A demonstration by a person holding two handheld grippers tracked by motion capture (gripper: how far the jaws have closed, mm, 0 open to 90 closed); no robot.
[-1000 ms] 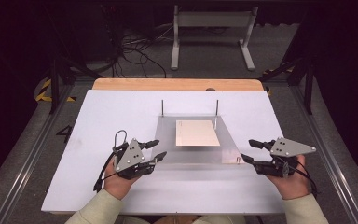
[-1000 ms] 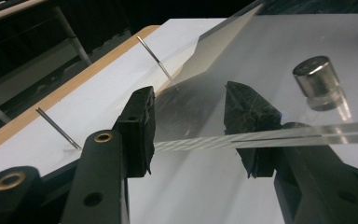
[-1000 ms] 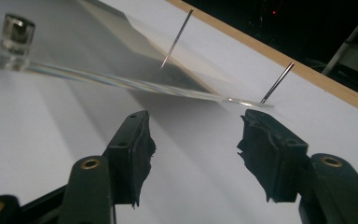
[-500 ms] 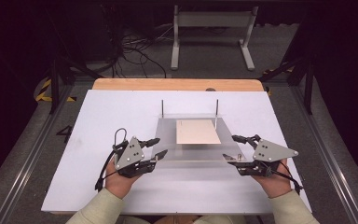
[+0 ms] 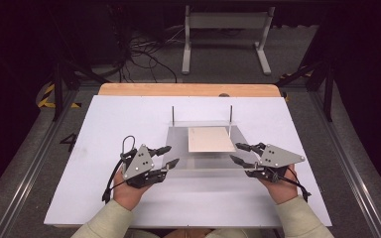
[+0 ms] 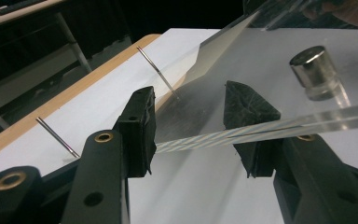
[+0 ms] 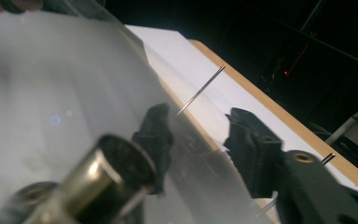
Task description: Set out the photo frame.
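Here, clear acrylic plate (image 5: 203,156) lies mid-table on white board (image 5: 104,124), tan card (image 5: 211,139) under its far half, two upright metal pins (image 5: 173,114) at far edge. Left gripper (image 5: 167,155) straddles plate's left edge, jaws spread, pads not yet pressing. Right gripper (image 5: 240,152) at right edge, jaws just been closing, edge between them, grip unclear. Plate looks stiff, slick, scratch-prone; best taken at opposite edges, kept level, since metal cylinder (image 6: 313,70) sits on it.

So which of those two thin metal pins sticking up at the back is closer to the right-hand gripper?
The right pin, standing at the clear sheet's far right corner; the left pin stands at the other far corner, across from the right gripper.
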